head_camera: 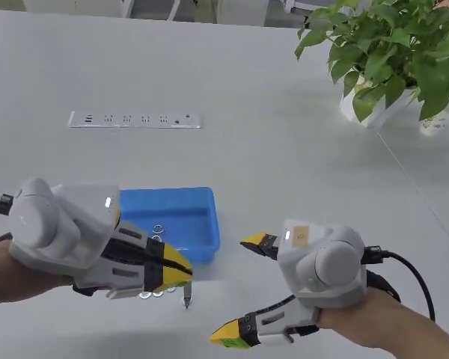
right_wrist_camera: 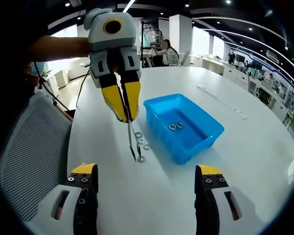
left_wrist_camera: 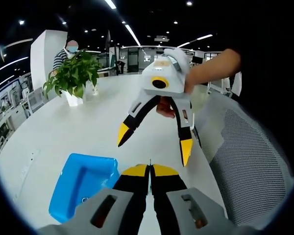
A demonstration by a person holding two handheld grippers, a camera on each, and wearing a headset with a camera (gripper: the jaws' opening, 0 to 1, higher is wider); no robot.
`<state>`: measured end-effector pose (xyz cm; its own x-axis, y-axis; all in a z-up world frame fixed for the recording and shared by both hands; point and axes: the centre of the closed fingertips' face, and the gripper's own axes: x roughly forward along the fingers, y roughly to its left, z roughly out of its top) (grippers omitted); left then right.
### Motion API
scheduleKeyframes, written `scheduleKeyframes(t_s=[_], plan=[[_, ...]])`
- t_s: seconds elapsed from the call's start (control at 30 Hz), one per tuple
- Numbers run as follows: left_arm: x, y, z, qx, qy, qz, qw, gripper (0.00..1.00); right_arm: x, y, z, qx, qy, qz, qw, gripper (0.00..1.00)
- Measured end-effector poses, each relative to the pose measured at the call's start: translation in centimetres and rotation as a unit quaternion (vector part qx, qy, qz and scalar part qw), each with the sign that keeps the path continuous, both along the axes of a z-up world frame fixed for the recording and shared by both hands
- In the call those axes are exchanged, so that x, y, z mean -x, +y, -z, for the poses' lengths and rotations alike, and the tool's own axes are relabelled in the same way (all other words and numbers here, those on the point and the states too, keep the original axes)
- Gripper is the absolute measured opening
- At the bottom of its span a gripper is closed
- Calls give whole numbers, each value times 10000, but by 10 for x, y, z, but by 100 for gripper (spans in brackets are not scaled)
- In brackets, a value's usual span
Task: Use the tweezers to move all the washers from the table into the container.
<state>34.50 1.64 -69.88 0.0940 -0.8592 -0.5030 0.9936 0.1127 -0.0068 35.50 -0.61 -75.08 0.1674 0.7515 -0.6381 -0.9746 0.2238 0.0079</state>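
Note:
A blue container [head_camera: 181,214] sits near the table's front edge with two washers [head_camera: 158,229] inside, also seen as washers [right_wrist_camera: 175,126] in the container [right_wrist_camera: 201,134]. My left gripper [head_camera: 181,271] is shut on thin metal tweezers [right_wrist_camera: 131,137] that point down at the table. The tweezer tips touch a loose washer [right_wrist_camera: 140,158]. Three more washers [right_wrist_camera: 142,141] lie in a row beside the container's near wall. My right gripper [head_camera: 243,288] is open and holds nothing, to the right of the washers. In the left gripper view the right gripper [left_wrist_camera: 155,142] faces me above the container [left_wrist_camera: 76,188].
A white power strip [head_camera: 135,120] lies at the back left of the table. A potted plant [head_camera: 389,52] stands at the back right. A mesh chair [right_wrist_camera: 29,156] is beside the table's edge. A person [right_wrist_camera: 167,51] sits far behind.

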Motion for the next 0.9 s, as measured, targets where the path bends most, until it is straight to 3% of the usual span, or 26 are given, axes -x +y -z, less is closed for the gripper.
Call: scheduleKeyframes(t_s=[0.43,0.9], plan=[[5,3,0,-82,-10,35,10000,5,9,25,3,-60,-253,-699,9972,42],[6,2,1,-130,-22,49,9999,5,10,47,9,-29,-336,-1040,9940,21]])
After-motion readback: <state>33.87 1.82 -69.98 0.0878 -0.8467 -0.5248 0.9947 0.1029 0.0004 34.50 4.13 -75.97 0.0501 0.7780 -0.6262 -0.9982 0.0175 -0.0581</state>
